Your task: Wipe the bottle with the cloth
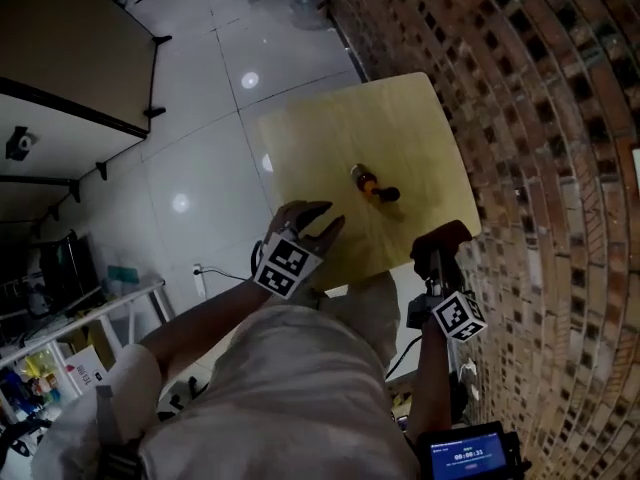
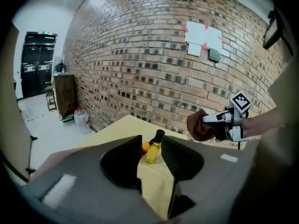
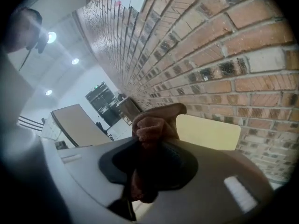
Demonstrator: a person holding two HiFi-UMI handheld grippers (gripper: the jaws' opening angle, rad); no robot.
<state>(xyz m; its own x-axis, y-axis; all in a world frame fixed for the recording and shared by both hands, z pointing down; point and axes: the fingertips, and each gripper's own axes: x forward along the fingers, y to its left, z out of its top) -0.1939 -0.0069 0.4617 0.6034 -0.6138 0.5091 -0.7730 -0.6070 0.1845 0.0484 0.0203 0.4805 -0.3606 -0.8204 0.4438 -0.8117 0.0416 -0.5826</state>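
My L tongs (image 2: 151, 146) are apart & empty w/ the bottle (image 1: 372, 183) straight ahead, looking upright on the bench (image 1: 400, 128), nearer them than the R tongs (image 3: 149, 143), clamped on the cloth (image 3: 152, 124).

Fuzzy cloth (image 3: 149, 129), matt wooden table (image 1: 330, 148), rough brick wall (image 1: 540, 118).

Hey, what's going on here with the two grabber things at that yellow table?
A person holds tongs in each hand at the near edge of a yellow table. The right tongs are shut on a bunched brown cloth, held clear of the table. The left tongs are open and empty, aimed at a small yellow bottle with a black cap that sits untouched on the table. Wiping has not begun.
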